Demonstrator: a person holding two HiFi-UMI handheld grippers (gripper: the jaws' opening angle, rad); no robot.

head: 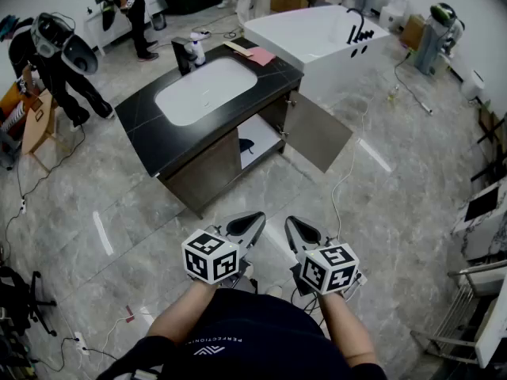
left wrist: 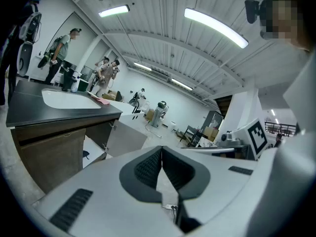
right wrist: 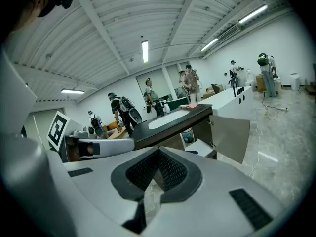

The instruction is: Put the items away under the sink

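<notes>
The vanity's black countertop (head: 150,125) with its white sink (head: 202,89) stands ahead of me. Its right cabinet door (head: 317,131) hangs open, and a small dark item (head: 247,145) lies on the white shelf inside. On the counter behind the sink are a white bottle (head: 196,51) and a pink cloth (head: 260,55). My left gripper (head: 255,220) and right gripper (head: 291,223) are side by side above the floor, well short of the cabinet. Both are shut with nothing in them. The right gripper view shows the open door (right wrist: 232,135) and a round container (right wrist: 187,137) inside.
A white bathtub (head: 317,30) stands just right of the vanity. Several people stand at the far left and back, one beside a wooden stand (head: 36,121). A cable (head: 344,172) runs over the grey floor near the open door. Metal racks (head: 475,307) are at the right edge.
</notes>
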